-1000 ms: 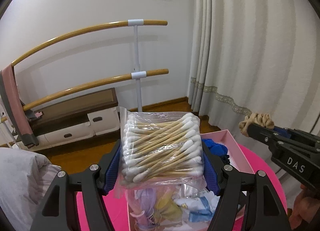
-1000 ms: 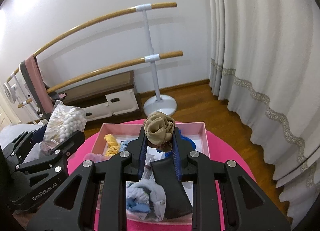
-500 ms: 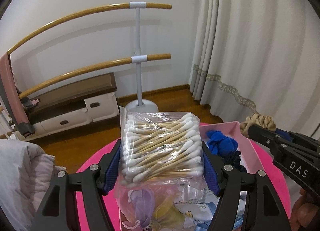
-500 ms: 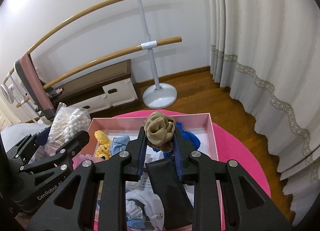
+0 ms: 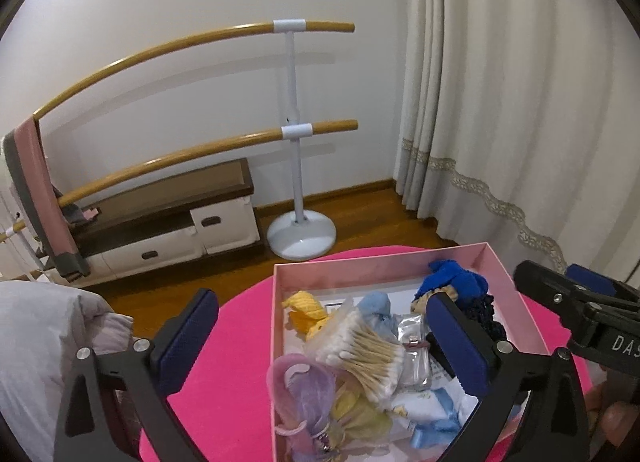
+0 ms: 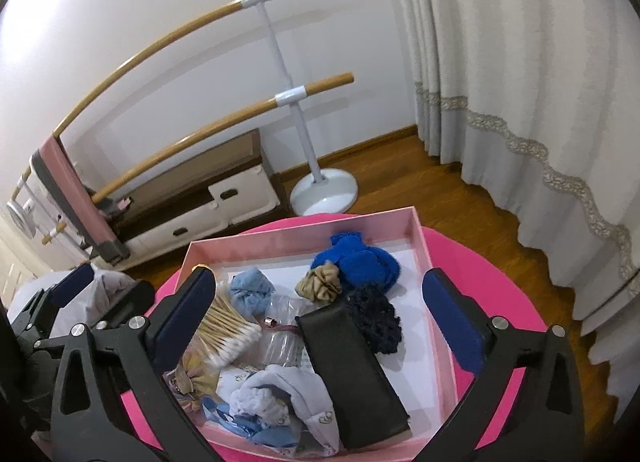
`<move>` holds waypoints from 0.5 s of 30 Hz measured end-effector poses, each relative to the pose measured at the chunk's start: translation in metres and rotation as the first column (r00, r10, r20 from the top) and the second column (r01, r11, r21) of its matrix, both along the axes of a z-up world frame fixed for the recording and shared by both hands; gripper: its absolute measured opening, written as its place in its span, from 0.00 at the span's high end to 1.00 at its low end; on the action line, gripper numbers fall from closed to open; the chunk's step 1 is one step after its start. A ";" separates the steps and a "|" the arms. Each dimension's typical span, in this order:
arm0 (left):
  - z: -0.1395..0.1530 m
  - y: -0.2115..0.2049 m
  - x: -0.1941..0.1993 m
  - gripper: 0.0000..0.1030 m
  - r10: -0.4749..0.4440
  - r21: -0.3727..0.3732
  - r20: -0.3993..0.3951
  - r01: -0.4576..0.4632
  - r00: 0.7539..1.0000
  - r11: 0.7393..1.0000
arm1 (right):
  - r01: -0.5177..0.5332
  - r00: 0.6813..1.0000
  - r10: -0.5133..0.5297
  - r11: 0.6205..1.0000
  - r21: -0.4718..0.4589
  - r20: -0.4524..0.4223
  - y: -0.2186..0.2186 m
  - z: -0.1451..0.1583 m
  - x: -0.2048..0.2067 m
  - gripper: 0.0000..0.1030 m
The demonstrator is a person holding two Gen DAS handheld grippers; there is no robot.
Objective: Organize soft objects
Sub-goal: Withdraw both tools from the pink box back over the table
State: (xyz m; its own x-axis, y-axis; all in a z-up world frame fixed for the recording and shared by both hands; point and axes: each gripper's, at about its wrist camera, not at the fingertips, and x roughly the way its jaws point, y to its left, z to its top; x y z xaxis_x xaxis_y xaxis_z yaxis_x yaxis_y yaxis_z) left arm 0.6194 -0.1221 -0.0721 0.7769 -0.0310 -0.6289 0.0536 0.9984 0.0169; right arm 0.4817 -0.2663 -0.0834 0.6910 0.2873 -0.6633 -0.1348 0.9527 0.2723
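Both grippers had just let go: the left gripper (image 5: 316,336) and right gripper (image 6: 320,312) hung spread and empty above the pink box (image 6: 304,230). The bag of cotton swabs (image 6: 229,332) and tan scrunchie (image 6: 319,282) now lay inside it, so both seemed stowed.

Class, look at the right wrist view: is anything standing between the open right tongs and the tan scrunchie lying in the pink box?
Nothing visible blocks it. The right tongs hang open above the pink box, and the tan scrunchie lies uncovered on top, beside the blue cloth. The black case sits nearer the camera, below the scrunchie, not over it.
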 end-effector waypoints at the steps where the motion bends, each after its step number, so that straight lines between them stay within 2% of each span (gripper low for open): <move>1: 0.000 -0.001 -0.003 0.00 0.004 0.003 0.007 -0.004 1.000 1.000 | 0.003 1.000 -0.003 1.000 0.003 0.002 -0.001 0.001 -0.002 0.00; 8: 0.000 0.007 -0.048 0.00 0.025 -0.013 0.054 -0.025 0.998 1.000 | 0.031 0.999 -0.031 0.999 0.012 0.038 -0.007 0.012 -0.045 0.00; 15: -0.010 0.015 -0.132 0.00 0.023 0.001 0.123 -0.024 0.992 1.000 | 0.061 0.993 -0.061 0.998 -0.001 0.100 -0.013 0.025 -0.103 0.00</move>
State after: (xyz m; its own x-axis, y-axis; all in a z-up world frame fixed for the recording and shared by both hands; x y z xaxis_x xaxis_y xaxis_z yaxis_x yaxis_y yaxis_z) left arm 0.4879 -0.1067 -0.0822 0.8487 -0.0104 -0.5288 0.0276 0.9993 0.0246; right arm 0.3789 -0.2790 -0.0586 0.7702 0.2401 -0.5909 -0.1029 0.9611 0.2564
